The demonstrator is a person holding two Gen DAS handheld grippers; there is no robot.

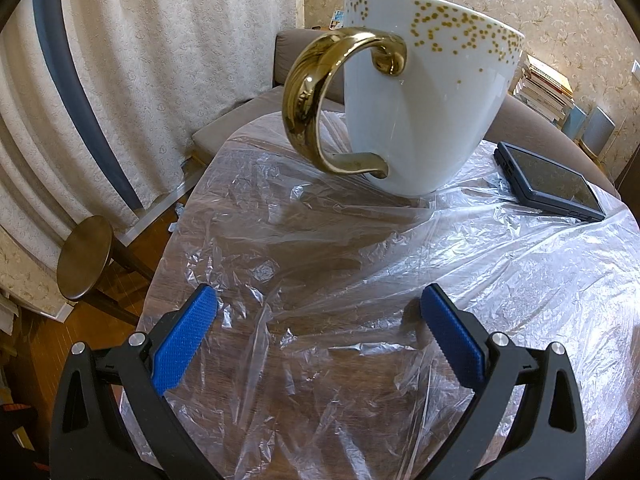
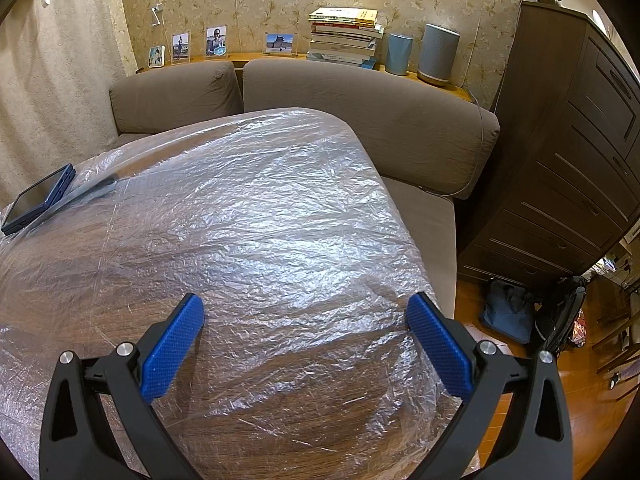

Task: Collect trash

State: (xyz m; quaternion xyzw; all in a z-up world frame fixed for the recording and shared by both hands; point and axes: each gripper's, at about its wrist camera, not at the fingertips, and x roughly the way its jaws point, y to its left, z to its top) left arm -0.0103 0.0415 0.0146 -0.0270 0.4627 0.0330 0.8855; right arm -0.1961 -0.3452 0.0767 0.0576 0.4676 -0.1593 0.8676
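A crinkled clear plastic sheet (image 1: 328,264) covers the wooden table, and it shows in the right wrist view as well, plastic sheet (image 2: 256,208). On it, straight ahead of my left gripper (image 1: 318,304), stands a white cup (image 1: 424,96) with gold dots and a gold handle (image 1: 312,92) turned toward me. The left gripper is open, hovering low over the sheet short of the cup, with nothing between its blue pads. My right gripper (image 2: 306,312) is open too, above the sheet near the table's right edge, empty.
A dark tablet-like device (image 1: 548,180) lies on the sheet right of the cup, device (image 2: 38,198). A brown sofa (image 2: 360,108) wraps behind the table. A round stool (image 1: 84,256) stands at left, a dark cabinet (image 2: 568,152) and bags (image 2: 508,312) at right.
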